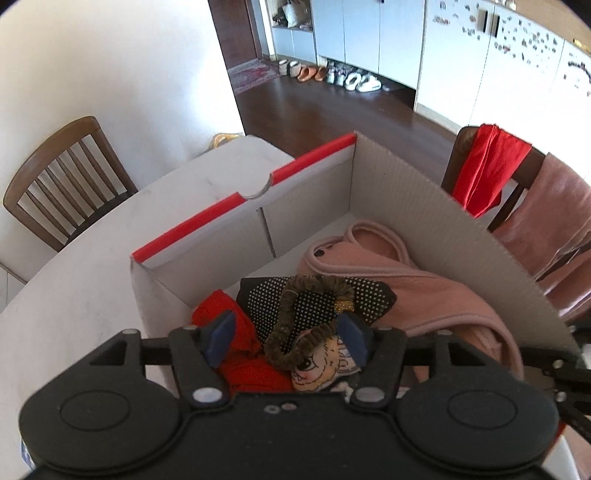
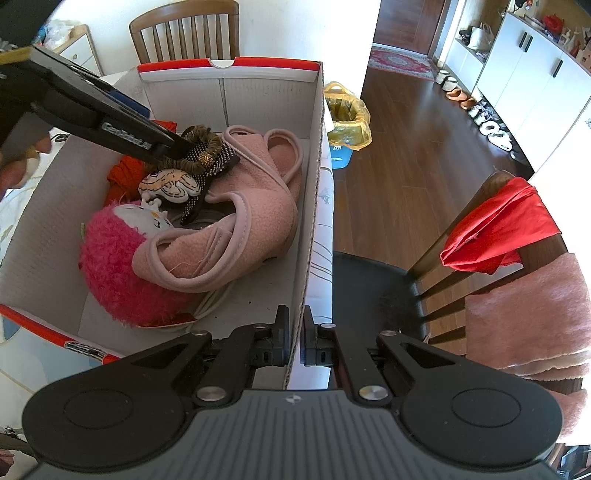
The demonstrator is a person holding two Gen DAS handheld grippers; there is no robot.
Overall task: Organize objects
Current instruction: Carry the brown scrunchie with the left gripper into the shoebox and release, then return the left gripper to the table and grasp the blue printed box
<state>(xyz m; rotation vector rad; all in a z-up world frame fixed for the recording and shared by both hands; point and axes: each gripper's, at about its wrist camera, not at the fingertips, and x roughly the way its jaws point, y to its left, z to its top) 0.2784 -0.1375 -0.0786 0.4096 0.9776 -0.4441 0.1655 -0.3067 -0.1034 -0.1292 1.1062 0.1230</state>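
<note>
A white cardboard box (image 2: 258,92) with a red rim stands on the table. My left gripper (image 1: 288,328) hangs open just above its contents. A brown scrunchie (image 1: 282,314) lies loose between the blue pads (image 1: 221,332), on a black dotted cloth (image 1: 317,306). From the right wrist view, the left gripper (image 2: 177,147) reaches in from the left beside the scrunchie (image 2: 203,138). Pink slippers (image 2: 251,206), a pink plush ball (image 2: 118,269), a cartoon-face plush (image 2: 170,186) and red fabric (image 2: 125,170) also lie in the box. My right gripper (image 2: 293,332) is shut on the box's near right wall.
A wooden chair (image 2: 184,33) stands behind the table. Another chair (image 2: 498,229) on the right carries a red cloth (image 2: 495,229) and a pink towel (image 2: 528,314). A bin with a yellow bag (image 2: 347,118) stands on the wooden floor past the box.
</note>
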